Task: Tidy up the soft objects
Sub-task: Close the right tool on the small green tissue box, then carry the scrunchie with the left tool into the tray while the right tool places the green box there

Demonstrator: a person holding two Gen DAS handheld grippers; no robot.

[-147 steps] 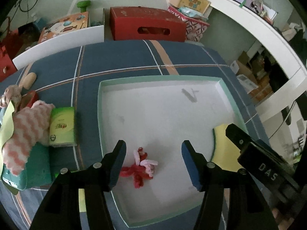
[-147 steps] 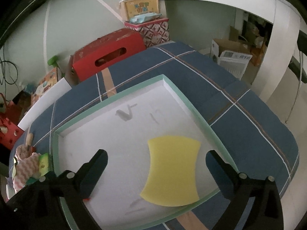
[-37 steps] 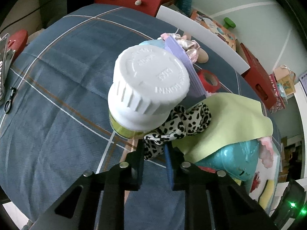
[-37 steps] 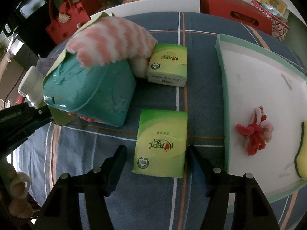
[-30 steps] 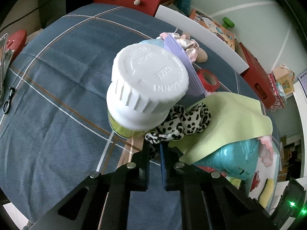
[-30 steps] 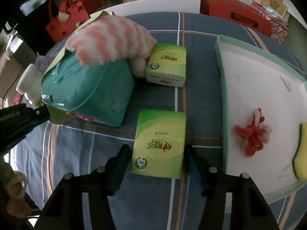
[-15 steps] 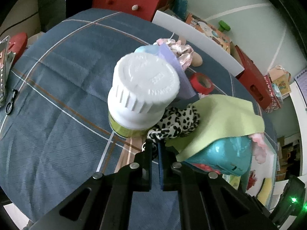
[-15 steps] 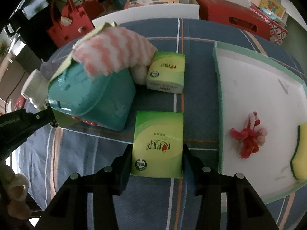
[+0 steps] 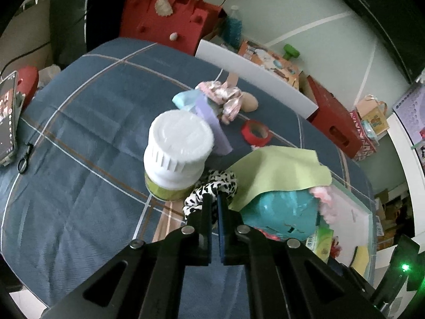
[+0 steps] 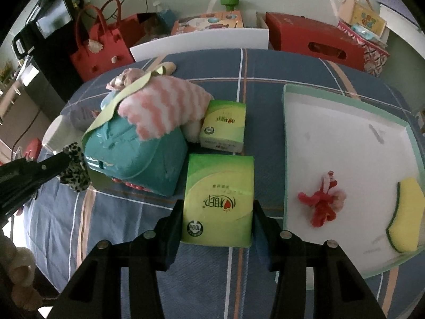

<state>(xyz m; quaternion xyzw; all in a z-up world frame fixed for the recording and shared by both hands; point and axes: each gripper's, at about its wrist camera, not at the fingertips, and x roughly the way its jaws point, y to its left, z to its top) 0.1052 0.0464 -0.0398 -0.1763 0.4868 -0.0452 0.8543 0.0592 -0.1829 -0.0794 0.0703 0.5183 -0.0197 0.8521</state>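
On the left of the blue checked surface (image 9: 79,138), a jar with a white ribbed lid (image 9: 178,146) stands upright. Just beside its base, the left gripper (image 9: 214,202) has its jaws pressed together on a leopard-print scrunchie (image 9: 212,186), pinching the fabric at its near edge; the rest of the scrunchie bunches between the jar and a lime-green cloth (image 9: 281,172). That cloth drapes over a teal bag (image 10: 135,154), and a pink-and-white zigzag fuzzy cloth (image 10: 164,106) lies across the bag's top. In the right wrist view the scrunchie shows at the far left, at the tip of the left gripper and against the bag's side.

Beside the bag, a small green tissue pack (image 10: 224,125) rests on the surface. Nearer the camera, the right gripper (image 10: 217,220) is closed halfway, its two fingers pressed against the sides of a larger green tissue pack (image 10: 219,199).

Further right sits a white tray with a pale green rim (image 10: 345,98). Inside it lie a red and pink fuzzy tangle (image 10: 322,202) and, near the tray's right edge, a yellow sponge (image 10: 406,215).
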